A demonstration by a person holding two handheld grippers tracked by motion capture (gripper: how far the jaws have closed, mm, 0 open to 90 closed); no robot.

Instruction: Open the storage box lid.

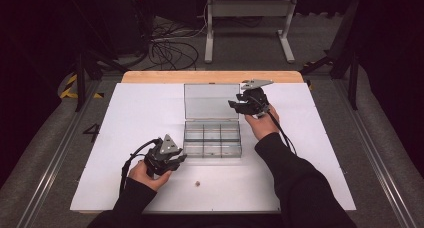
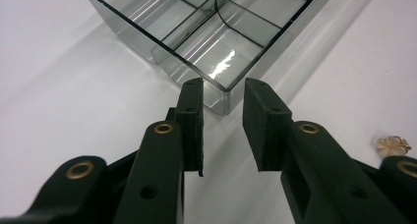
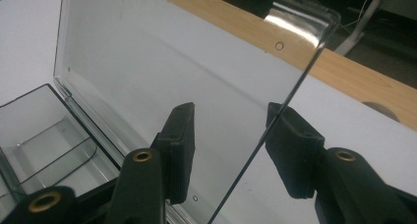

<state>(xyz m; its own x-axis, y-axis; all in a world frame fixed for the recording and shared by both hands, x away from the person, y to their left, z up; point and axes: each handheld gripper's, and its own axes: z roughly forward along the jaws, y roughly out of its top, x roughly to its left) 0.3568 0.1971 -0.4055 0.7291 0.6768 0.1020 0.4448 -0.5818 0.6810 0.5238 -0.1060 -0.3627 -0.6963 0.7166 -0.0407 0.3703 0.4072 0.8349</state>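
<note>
**Box corner and lid edge stand between parted jaws**

The clear box (image 1: 212,140) is seen at the table's (image 1: 130,113) centre, its lid (image 1: 209,101) raised at 12 o'clock. The left gripper (image 1: 172,160) is held at the box's 8 o'clock corner; in the left gripper view the corner (image 2: 222,89) is seen between the part-open fingers (image 2: 193,121), untouched. The right gripper (image 1: 239,105) is held at the lid's 3 o'clock edge. In the right gripper view that edge (image 3: 275,111) is framed by parted fingers (image 3: 183,145); contact cannot be told. A small gold piece (image 1: 198,183) lies at the box's 6 o'clock.
</note>
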